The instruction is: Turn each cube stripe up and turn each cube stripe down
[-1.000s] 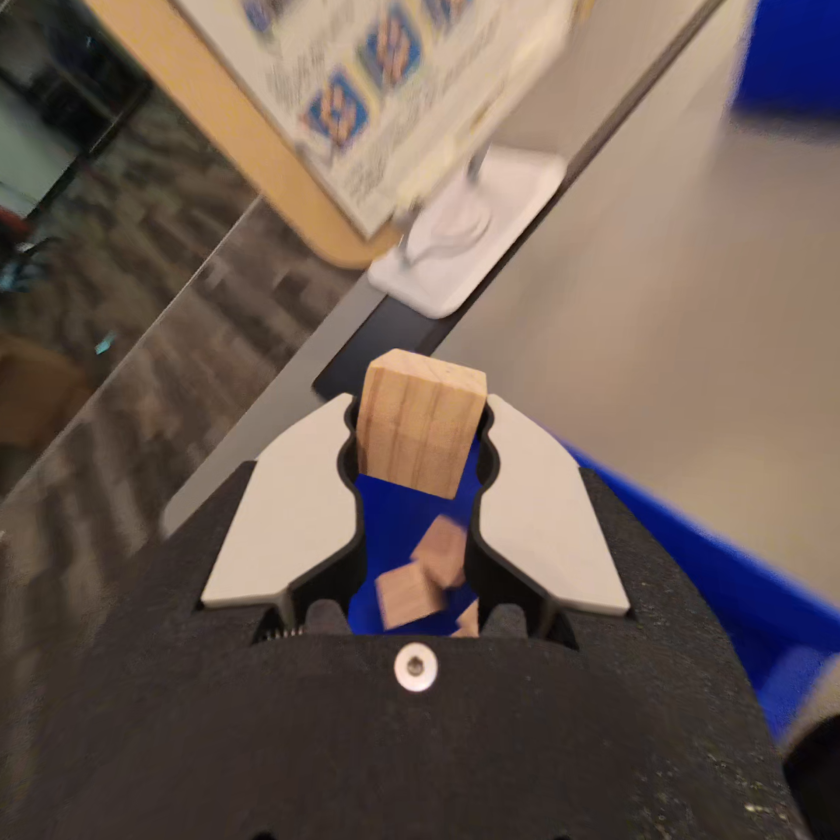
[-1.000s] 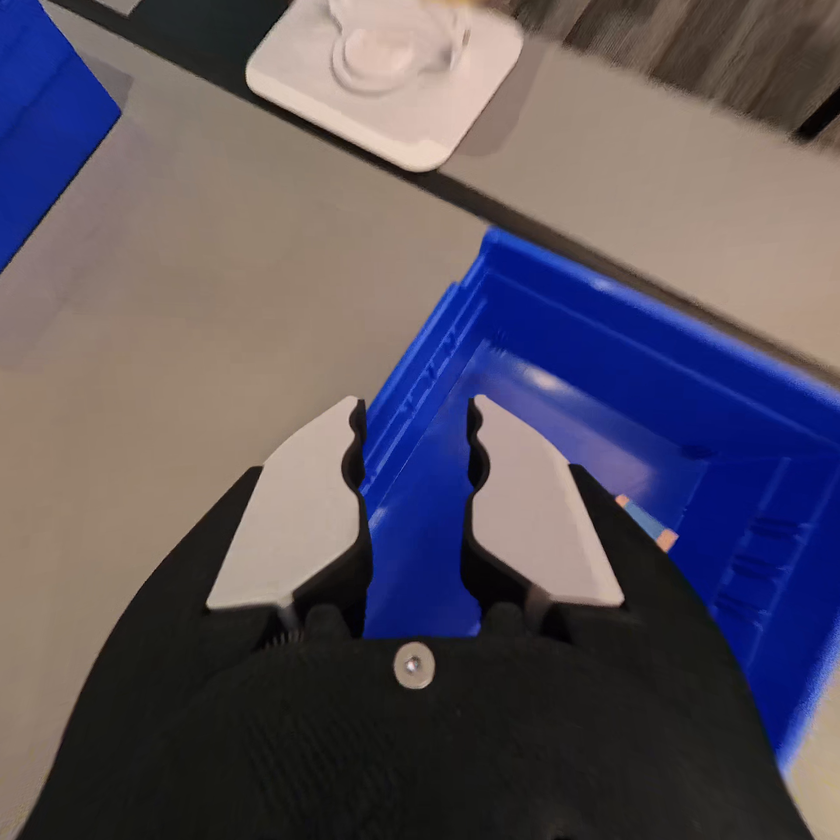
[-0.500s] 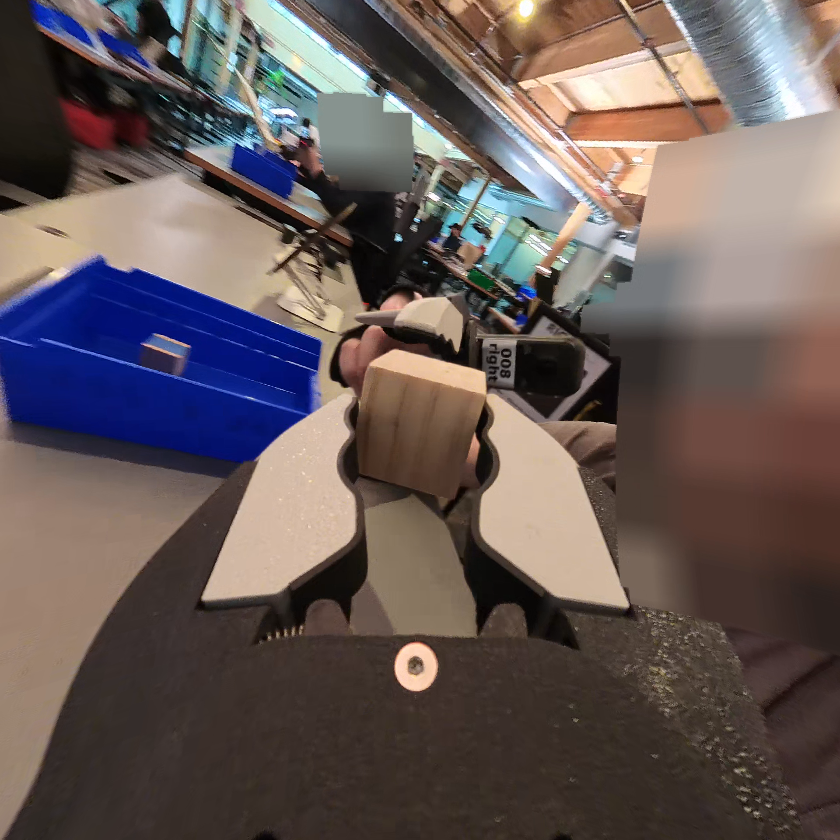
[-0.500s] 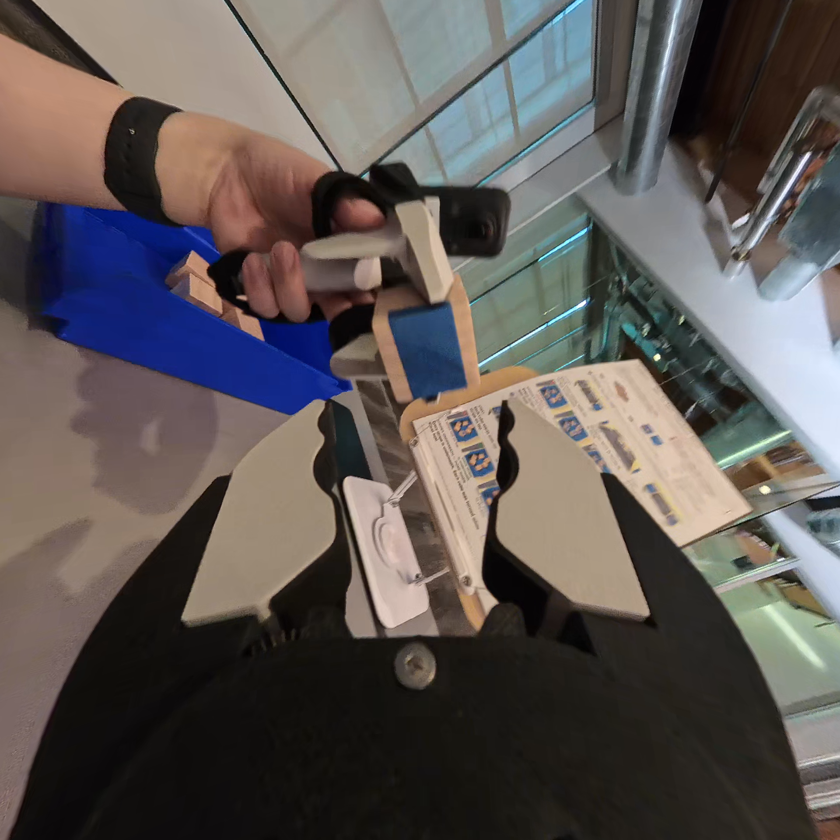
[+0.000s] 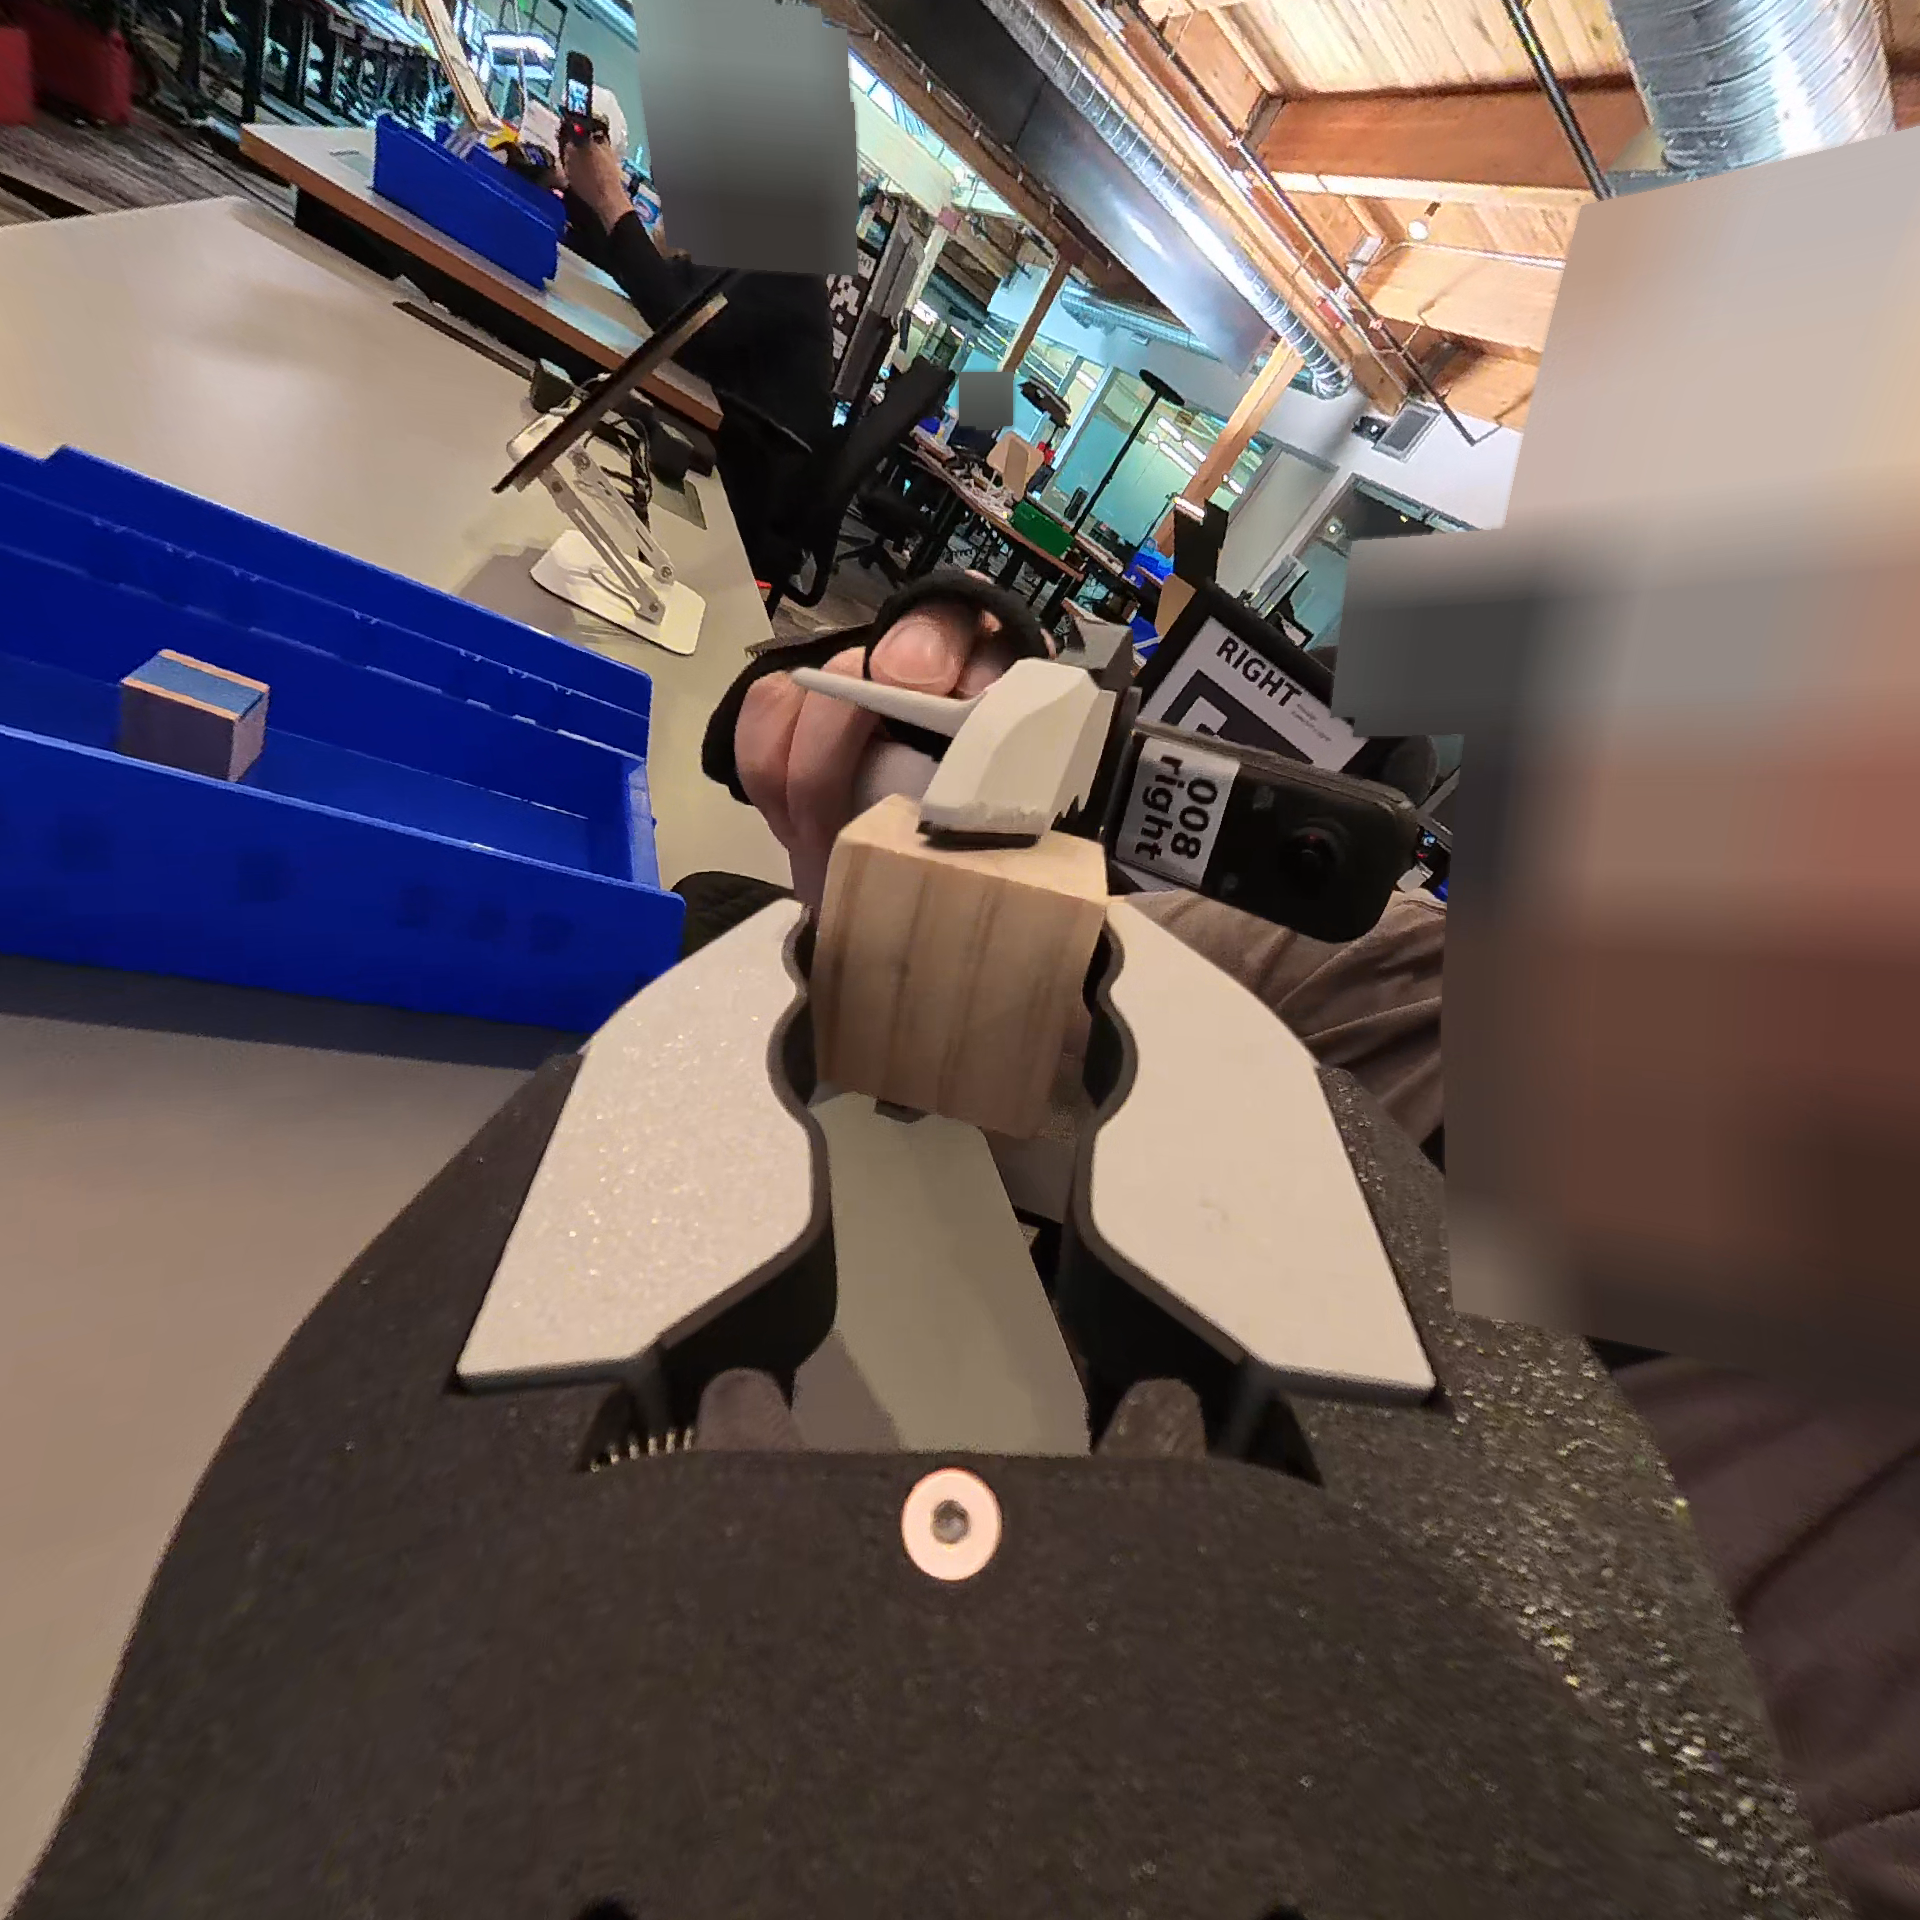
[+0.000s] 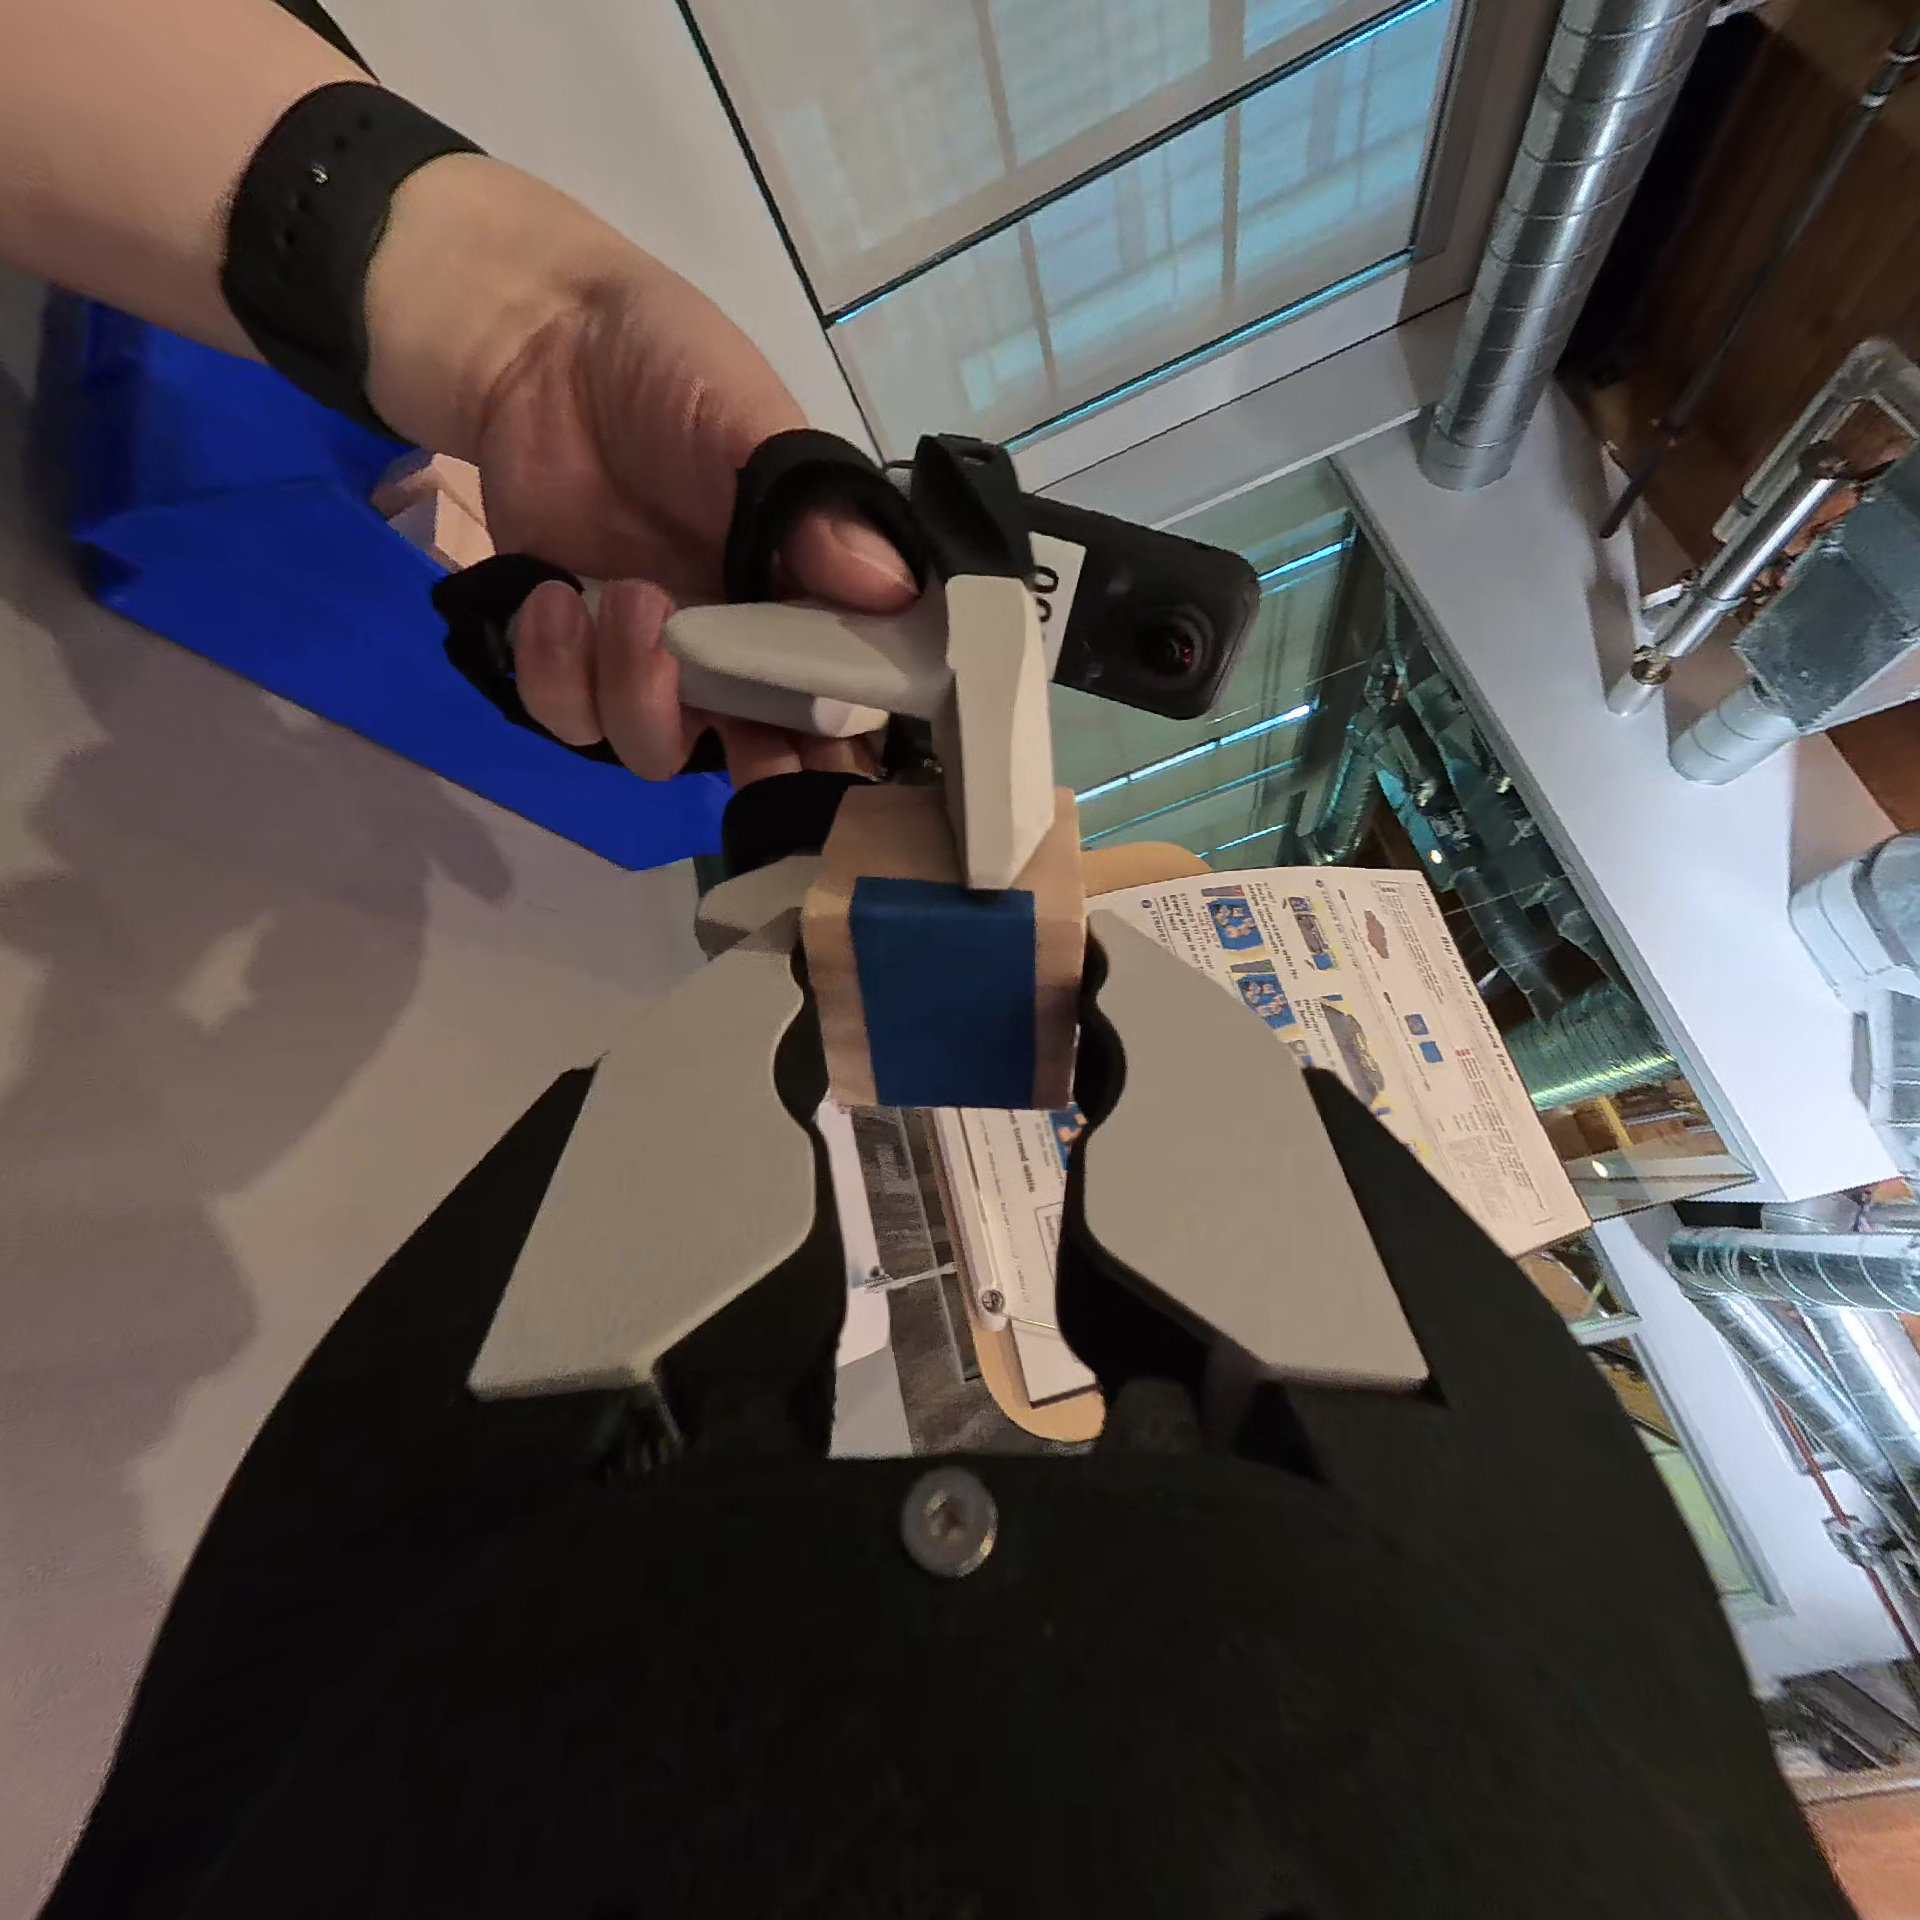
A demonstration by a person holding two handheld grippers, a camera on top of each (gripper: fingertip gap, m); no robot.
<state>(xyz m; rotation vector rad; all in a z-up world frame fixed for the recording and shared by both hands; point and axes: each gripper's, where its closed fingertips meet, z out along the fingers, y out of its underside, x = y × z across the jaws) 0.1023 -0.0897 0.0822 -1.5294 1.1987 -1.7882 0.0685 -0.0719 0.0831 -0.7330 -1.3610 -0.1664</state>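
A wooden cube [image 5: 956,997] is held in the air between both grippers. My left gripper [image 5: 945,1003] is shut on its two sides; the face toward this camera is plain wood. In the right wrist view the cube's blue stripe [image 6: 940,997] faces the camera, and my right gripper [image 6: 940,1003] is closed on the cube's sides. The right gripper's upper finger [image 5: 997,769] presses on the cube's top in the left wrist view. The left gripper's finger [image 6: 997,727] shows above the cube in the right wrist view.
A blue bin [image 5: 312,914] on the grey table [image 5: 208,1195] holds one cube, stripe up [image 5: 192,727]. Another blue bin [image 6: 312,582] holds wooden cubes [image 6: 436,509]. An instruction sheet [image 6: 1351,1039] stands on a white stand [image 5: 613,582]. People sit at far tables.
Both grippers swung up from the bins to face each other. The right gripper moved onto the cube held by the left gripper, and its jaws narrowed around it.
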